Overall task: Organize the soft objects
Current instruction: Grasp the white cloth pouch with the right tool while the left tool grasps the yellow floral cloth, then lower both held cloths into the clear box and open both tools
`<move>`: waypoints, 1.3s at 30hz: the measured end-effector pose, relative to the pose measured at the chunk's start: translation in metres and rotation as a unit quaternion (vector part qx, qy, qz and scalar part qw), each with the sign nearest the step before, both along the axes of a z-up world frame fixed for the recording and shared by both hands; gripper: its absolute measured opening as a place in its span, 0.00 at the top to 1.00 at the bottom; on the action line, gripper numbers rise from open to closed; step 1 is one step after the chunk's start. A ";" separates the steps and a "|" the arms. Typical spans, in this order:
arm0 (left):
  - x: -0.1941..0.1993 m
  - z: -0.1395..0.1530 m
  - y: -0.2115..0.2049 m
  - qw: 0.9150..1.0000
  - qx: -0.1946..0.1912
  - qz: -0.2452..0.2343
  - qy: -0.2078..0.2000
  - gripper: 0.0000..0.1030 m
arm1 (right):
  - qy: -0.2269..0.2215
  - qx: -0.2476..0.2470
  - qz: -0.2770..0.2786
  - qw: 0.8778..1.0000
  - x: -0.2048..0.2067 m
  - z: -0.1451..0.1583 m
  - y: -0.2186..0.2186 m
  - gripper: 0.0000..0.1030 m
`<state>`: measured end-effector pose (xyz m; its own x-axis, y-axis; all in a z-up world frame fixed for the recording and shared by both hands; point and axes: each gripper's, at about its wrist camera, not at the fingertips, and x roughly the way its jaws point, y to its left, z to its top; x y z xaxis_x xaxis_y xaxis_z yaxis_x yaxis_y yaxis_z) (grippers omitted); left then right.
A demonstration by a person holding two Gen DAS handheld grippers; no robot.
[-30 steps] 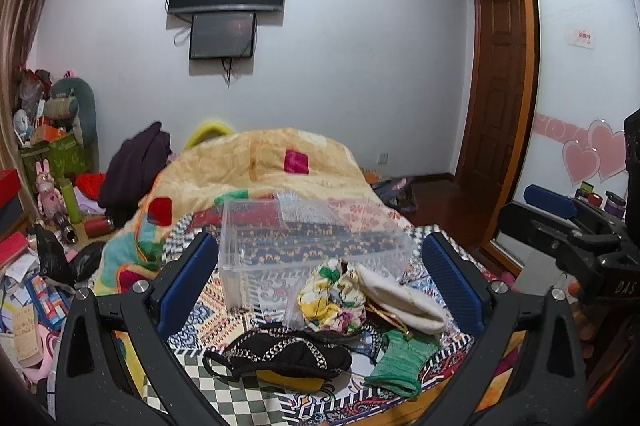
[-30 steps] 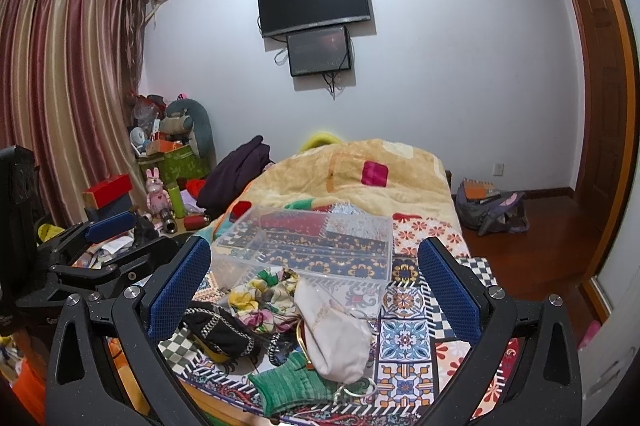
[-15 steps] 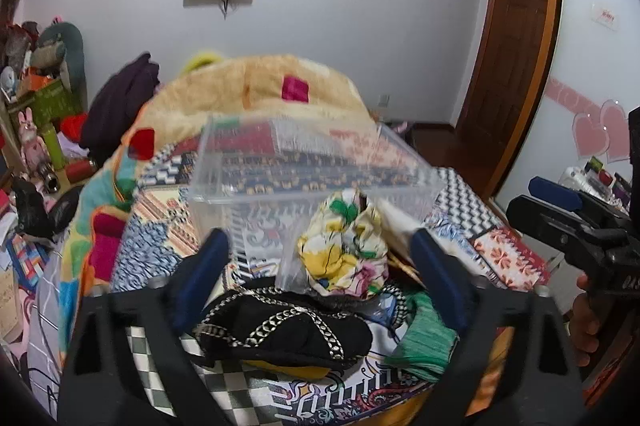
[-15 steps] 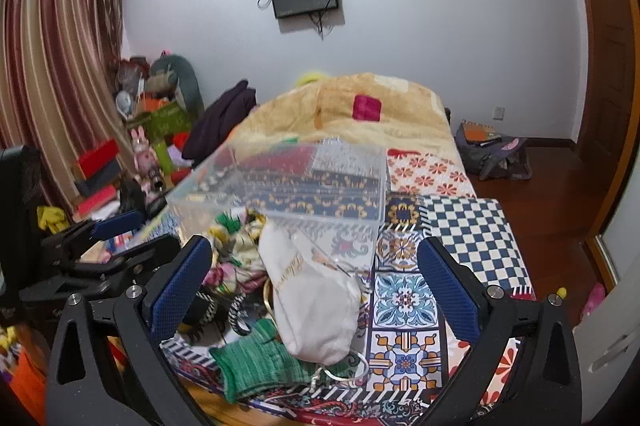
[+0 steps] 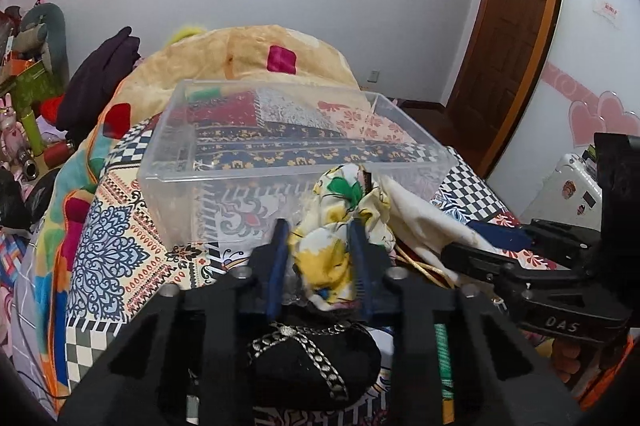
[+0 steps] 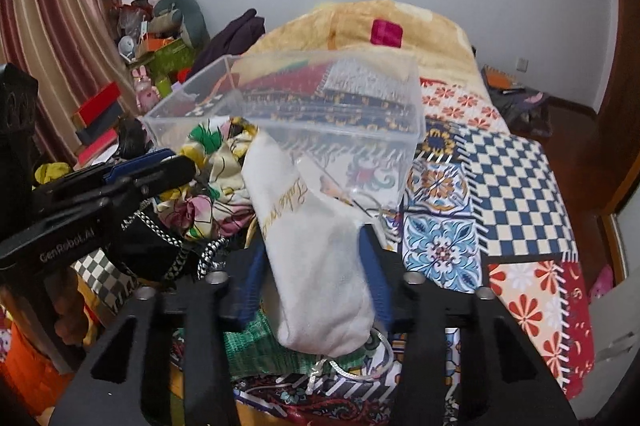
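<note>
My left gripper (image 5: 320,258) is shut on a floral yellow, white and green cloth (image 5: 332,246) in front of the clear plastic box (image 5: 280,146) on the bed. My right gripper (image 6: 312,278) is shut on a white cloth pouch with gold lettering (image 6: 308,250), which leans against the box (image 6: 320,106). A black bag with silver trim (image 5: 312,362) lies under the left gripper. A green knitted piece (image 6: 256,350) lies under the pouch. The box holds nothing.
The bed has a patterned patchwork cover (image 6: 500,186) and a yellow quilt (image 5: 248,62) heaped behind the box. Toys, boxes and clothes (image 6: 160,38) crowd the left side. A wooden door (image 5: 508,26) is at the right.
Both grippers moved forward and down to the pile and closed. The left one took hold of the floral cloth, the right one the white pouch.
</note>
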<state>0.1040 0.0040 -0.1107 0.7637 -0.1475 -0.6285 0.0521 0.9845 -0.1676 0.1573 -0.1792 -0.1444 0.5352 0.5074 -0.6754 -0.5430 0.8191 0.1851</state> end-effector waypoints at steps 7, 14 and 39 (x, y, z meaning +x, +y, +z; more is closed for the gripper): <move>-0.002 -0.004 0.004 1.000 -0.006 0.001 0.001 0.95 | -0.004 0.011 -0.004 1.000 0.000 0.003 -0.003 0.87; -0.024 0.026 0.010 0.999 -0.016 0.004 -0.043 0.96 | -0.026 0.047 -0.009 0.999 -0.006 0.022 -0.015 0.90; 0.048 0.069 0.054 0.997 -0.021 0.053 -0.050 0.96 | -0.109 0.046 -0.051 0.992 0.057 0.077 0.018 0.90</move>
